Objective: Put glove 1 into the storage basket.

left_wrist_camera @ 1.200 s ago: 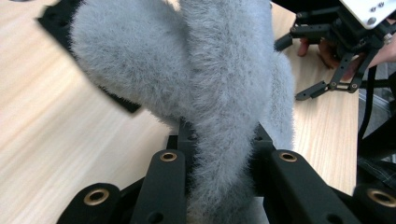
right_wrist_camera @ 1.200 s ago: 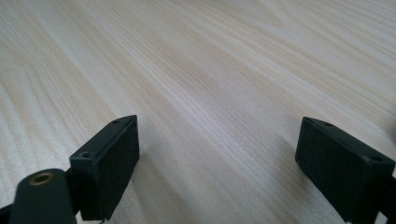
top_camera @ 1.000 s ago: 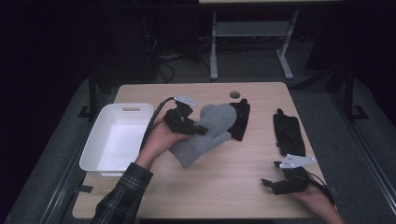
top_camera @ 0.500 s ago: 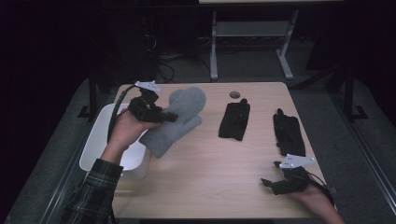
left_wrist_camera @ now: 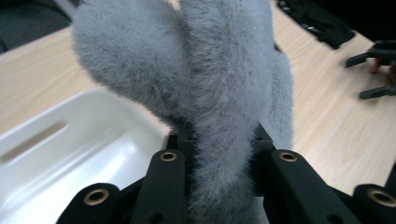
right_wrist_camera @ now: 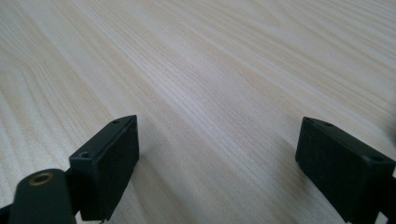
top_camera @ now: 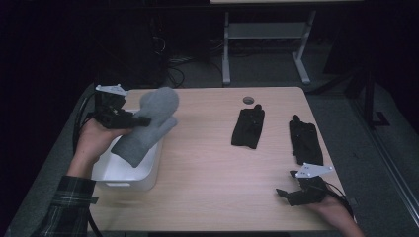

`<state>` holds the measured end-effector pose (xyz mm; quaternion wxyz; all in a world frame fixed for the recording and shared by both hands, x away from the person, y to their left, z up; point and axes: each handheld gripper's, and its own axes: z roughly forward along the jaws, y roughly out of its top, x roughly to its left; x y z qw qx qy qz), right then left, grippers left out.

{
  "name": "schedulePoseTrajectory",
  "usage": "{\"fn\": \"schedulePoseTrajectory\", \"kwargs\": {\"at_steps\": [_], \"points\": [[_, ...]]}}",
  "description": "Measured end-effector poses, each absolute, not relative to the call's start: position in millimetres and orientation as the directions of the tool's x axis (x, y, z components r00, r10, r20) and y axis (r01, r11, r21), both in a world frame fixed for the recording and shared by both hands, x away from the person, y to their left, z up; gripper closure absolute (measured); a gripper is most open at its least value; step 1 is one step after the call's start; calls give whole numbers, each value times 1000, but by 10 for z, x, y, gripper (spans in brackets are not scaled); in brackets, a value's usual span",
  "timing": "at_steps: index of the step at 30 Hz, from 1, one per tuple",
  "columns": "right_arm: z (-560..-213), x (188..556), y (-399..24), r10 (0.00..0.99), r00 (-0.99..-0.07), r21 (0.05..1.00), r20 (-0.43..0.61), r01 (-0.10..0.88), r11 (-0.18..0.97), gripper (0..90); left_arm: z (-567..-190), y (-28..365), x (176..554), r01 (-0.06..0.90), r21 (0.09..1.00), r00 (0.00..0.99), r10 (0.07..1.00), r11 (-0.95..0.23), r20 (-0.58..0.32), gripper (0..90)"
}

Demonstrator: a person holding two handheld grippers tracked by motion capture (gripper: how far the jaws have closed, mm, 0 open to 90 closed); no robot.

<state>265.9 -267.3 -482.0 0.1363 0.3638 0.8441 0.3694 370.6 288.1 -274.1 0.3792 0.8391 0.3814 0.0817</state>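
A fuzzy grey mitten point(top_camera: 148, 124) hangs in the air over the white bin point(top_camera: 124, 177) at the table's left side, its cuff end drooping toward the bin. My left gripper point(top_camera: 143, 120) is shut on the grey mitten point(left_wrist_camera: 219, 93), its black jaws pressing the fleece from both sides above the white bin point(left_wrist_camera: 70, 154). My right gripper point(top_camera: 282, 192) rests near the table's front right edge with its jaws spread wide and nothing between them; in the right gripper view, my right gripper point(right_wrist_camera: 217, 154) has bare wood in the gap.
Two black gloves lie on the wooden table point(top_camera: 212, 168): one point(top_camera: 248, 127) at centre right, the other point(top_camera: 305, 141) farther right. A small round grommet point(top_camera: 248, 100) sits near the back edge. A desk frame and cables stand behind the table.
My left gripper has carried the grey mitten leftward and upward, from the middle of the table to above the white bin. The right gripper has stayed in place.
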Motion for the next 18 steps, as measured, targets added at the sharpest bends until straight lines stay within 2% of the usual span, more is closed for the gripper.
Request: {"fn": "schedulePoseTrajectory", "kwargs": {"at_steps": [8,18], "points": [[-4821,2663,-2673,715,-698,724,34,511,463,132,-3111,3306,3732,661,662,622,751,-353,-222,737],[-4820,2662,-2671,717,-696,724,36,513,461,132,-3523,3455,3837,729,602,576,766,-325,-284,736]]}}
